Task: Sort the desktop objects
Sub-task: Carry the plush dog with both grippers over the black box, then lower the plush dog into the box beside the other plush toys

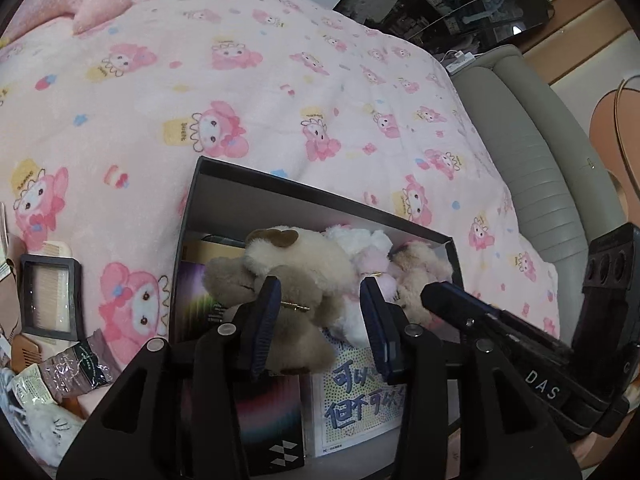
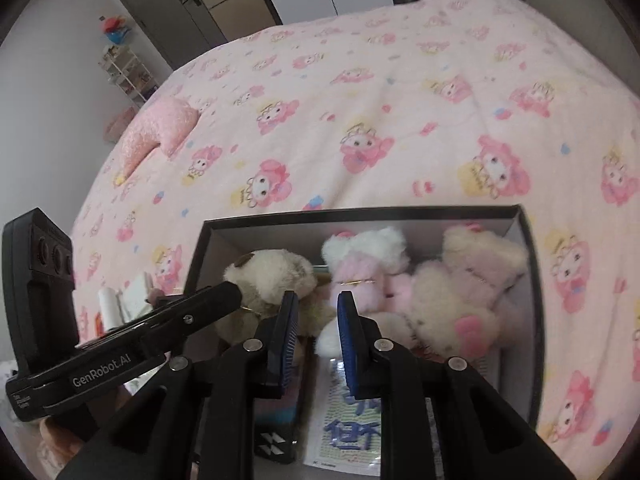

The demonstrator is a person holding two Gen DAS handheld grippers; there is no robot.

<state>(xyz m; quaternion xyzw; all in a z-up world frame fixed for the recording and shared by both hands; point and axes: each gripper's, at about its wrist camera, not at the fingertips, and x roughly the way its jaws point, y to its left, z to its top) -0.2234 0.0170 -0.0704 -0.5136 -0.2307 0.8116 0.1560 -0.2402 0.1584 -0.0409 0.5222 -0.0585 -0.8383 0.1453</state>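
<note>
Left gripper (image 1: 320, 324): over the open box, fingers apart; no pad presses on anything that I can make out.
Tan plush dog (image 1: 288, 276): lies in the box, between the left fingers; body runs past the left pad (image 1: 264, 328), head and brown ear beyond the tips. Contact with the pads cannot be told for sure.
Right gripper (image 2: 318, 340): fingers nearly together, only a narrow gap, nothing in it. In the left wrist view its body comes in from the right, tip beside the plush toys.
Box (image 2: 360, 216): dark, open-topped, pale inner walls; sits on the bedspread directly beyond both pairs of fingers.
White-and-pink plush (image 2: 362, 264): in the box, just beyond the right fingertips, beside the tan dog.
Cream plush (image 2: 460, 300): in the box, to the right of the right fingers, near the box's right wall.
Printed card (image 1: 360, 404): flat on the box floor under the left gripper's right finger; blue characters on it.
Dark booklet (image 1: 276, 420): beside the card, under the left finger.
Bedspread (image 1: 240, 100): pink, cartoon-rabbit print, all around the box.
Small clutter (image 1: 52, 320): comb case and sachets, well left of the left fingers, outside the box.
</note>
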